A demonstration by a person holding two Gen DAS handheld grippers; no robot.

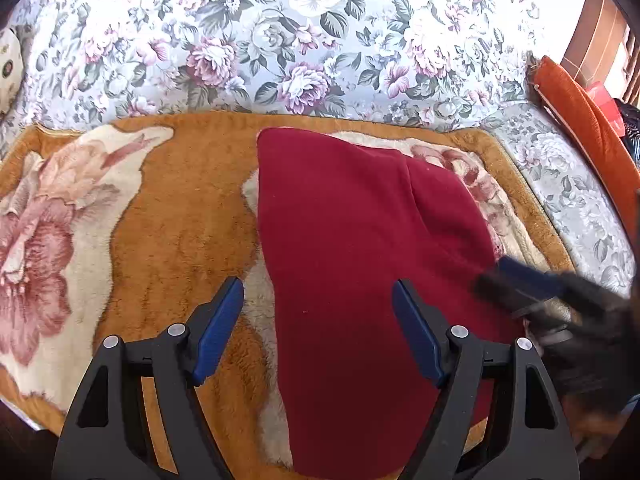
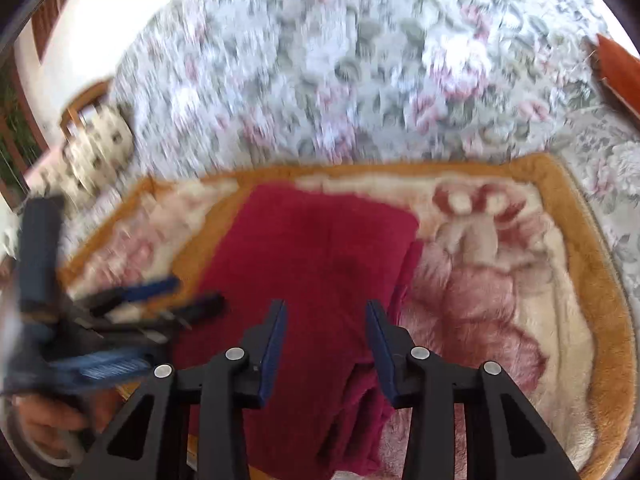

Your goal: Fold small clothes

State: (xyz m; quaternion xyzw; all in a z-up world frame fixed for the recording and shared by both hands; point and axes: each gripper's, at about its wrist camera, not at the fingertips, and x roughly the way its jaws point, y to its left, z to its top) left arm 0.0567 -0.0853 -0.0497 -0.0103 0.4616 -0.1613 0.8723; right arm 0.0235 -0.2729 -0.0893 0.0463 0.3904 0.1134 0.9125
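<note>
Both hand-held grippers point(image 1: 318, 292) point(image 2: 326, 308) open, empty.

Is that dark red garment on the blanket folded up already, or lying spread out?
Folded. The red garment lies as a narrow strip on the blanket, one layer doubled over another along a visible edge.

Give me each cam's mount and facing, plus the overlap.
Left wrist: on the left tool, angled down at the folded dark red fleece garment; the right tool shows blurred.
Right wrist: on the right tool, same aim; the left tool and a hand show.
Shared: garment, orange floral plush blanket, floral bedspread.
</note>
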